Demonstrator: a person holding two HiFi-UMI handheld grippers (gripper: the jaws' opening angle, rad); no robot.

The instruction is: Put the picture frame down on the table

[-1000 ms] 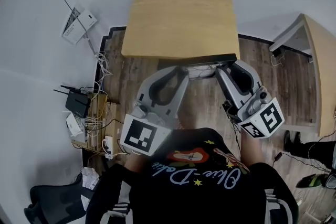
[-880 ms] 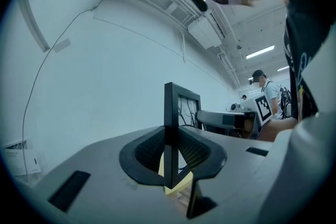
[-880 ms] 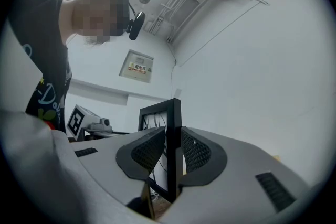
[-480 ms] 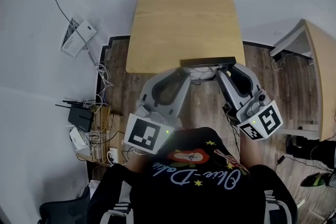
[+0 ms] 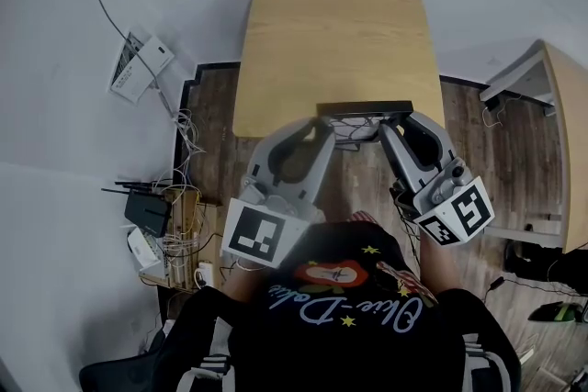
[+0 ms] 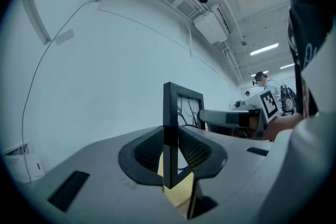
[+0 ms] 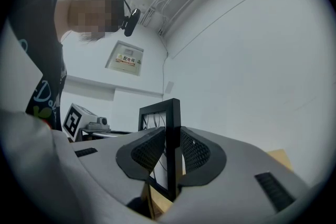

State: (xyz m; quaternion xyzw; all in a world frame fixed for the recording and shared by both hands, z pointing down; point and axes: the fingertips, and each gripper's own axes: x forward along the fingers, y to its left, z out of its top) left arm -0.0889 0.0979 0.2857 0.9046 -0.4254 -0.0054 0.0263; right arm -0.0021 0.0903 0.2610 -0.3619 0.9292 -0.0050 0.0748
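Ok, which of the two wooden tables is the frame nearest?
The middle table straight ahead: the picture frame, held by left gripper and right gripper, is at its near edge. The side table stands off right.

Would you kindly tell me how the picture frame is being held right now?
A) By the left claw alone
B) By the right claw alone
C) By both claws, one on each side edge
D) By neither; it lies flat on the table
C: the left claw and the right claw are each shut on one side edge of the picture frame, which hangs upright between them by the near edge of the table.
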